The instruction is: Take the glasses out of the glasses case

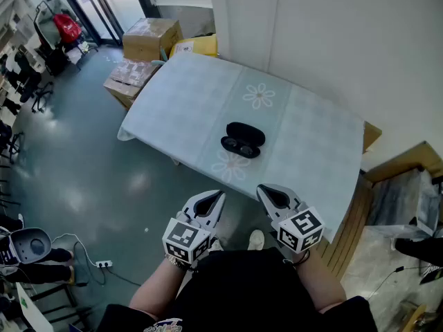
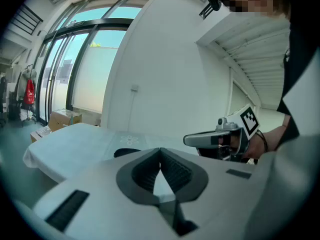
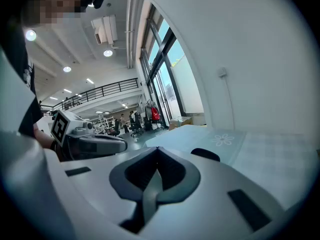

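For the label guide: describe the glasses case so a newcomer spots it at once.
Find the table draped in pale blue by the white wall. Near its middle, between two flower prints, lies the glasses case. It is the only dark thing there: a black oval shell, open, glasses inside.
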Demonstrator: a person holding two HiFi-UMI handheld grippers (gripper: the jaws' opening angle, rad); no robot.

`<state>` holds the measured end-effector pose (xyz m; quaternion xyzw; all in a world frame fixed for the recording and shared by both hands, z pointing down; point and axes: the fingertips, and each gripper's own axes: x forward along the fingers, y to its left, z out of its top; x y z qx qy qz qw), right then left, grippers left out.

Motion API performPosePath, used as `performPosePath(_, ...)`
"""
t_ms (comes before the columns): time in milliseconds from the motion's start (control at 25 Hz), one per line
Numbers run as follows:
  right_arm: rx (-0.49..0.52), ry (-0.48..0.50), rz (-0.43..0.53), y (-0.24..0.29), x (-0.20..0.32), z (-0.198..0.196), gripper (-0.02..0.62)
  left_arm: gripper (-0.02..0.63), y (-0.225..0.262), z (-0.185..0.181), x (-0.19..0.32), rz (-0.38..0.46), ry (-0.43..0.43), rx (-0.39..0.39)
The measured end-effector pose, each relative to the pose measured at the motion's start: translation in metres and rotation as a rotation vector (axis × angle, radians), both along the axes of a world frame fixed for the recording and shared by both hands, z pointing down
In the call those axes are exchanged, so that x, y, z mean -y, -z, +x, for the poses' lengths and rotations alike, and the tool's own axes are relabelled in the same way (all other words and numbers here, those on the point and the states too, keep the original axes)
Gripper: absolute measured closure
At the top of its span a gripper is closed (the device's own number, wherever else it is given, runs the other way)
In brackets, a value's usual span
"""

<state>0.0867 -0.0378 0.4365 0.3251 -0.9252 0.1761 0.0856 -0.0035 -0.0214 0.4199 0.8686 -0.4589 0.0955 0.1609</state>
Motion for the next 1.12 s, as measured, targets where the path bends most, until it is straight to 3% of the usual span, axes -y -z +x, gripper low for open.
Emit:
performPosePath(640, -0.007, 0.024, 0.035, 0.005, -0.006, -0.02, 0.572, 0.577, -0.015, -0.01, -0.011, 0.005, -0.045, -0.003)
performPosePath(1120, -0.023, -0.004, 0.045, 0.007, -0.005, -0.047, 0.572, 0.577, -0.011, -0.041, -0.014, 0.004, -0.061, -0.019)
